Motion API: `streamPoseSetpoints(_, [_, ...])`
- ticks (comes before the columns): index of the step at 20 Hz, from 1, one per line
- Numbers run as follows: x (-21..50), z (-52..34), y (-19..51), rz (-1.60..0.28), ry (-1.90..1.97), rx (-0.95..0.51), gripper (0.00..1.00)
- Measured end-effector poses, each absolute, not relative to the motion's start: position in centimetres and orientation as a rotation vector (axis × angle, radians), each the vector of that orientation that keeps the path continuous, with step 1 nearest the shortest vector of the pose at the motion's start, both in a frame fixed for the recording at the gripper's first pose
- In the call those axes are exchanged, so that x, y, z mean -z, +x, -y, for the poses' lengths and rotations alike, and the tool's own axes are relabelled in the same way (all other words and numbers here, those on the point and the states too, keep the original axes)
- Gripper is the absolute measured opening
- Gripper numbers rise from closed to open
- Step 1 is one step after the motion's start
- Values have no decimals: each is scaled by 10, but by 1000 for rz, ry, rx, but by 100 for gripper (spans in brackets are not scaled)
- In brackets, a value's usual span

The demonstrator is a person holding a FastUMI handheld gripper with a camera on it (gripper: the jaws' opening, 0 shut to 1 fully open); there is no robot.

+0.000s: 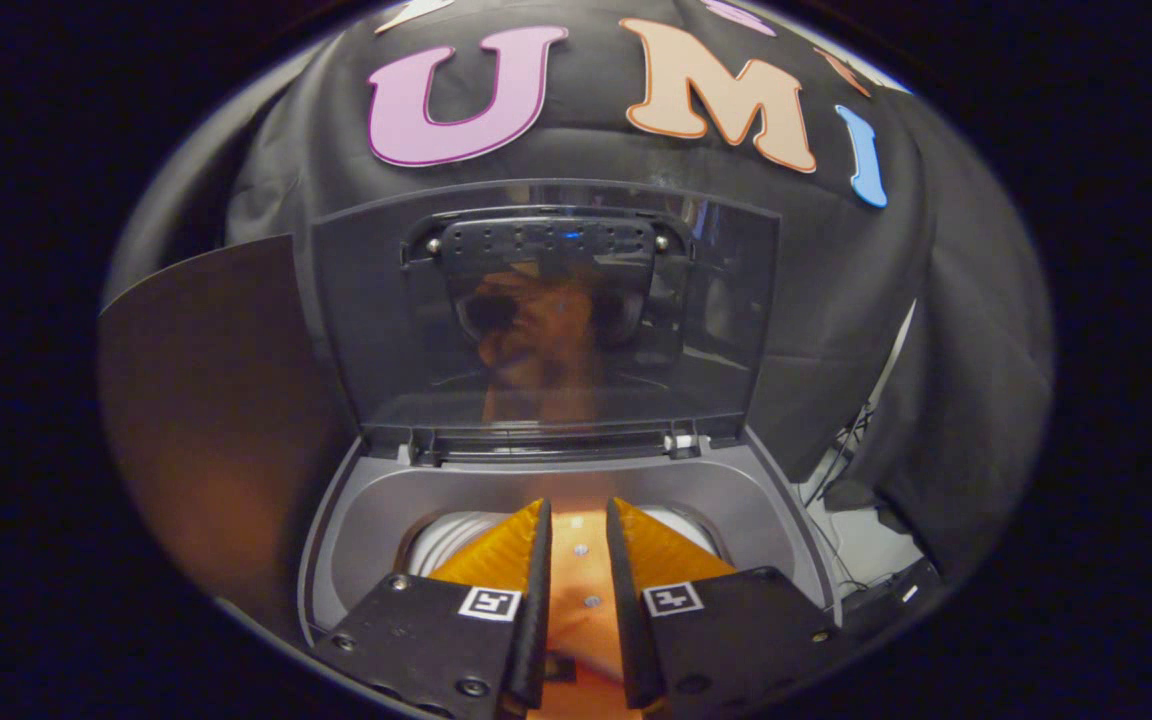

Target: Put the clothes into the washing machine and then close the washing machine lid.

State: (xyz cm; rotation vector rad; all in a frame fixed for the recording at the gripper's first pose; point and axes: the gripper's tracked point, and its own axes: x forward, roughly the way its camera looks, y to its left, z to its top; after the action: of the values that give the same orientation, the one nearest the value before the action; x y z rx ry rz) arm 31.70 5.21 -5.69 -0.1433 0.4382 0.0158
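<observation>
I am over a grey top-loading washing machine (376, 500). Its dark see-through lid (366, 320) stands upright at the back, hinged on the far rim. The pale drum opening (441, 540) lies just under my fingers. An orange garment (581, 610) with small buttons fills the narrow gap between my two fingers and hangs down over the drum. My gripper (577, 512) is shut on it. An orange shape reflects in the lid glass. The drum's inside is mostly hidden by my fingers and the cloth.
A brown panel (206, 400) stands close on the washer's left side. Black cloth hangs behind and to the right of the machine. Cables (841, 470) and a pale floor patch sit by the washer's right side.
</observation>
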Motion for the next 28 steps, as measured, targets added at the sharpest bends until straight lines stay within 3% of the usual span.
streamPoseSetpoints(5, [62, -66, 317, -471, -169, -40, 100])
streamPoseSetpoints(15, [-4, -71, 325, -415, -168, 9, 98])
streamPoseSetpoints(28, [-161, -89, 360, -157, -61, -7, 97])
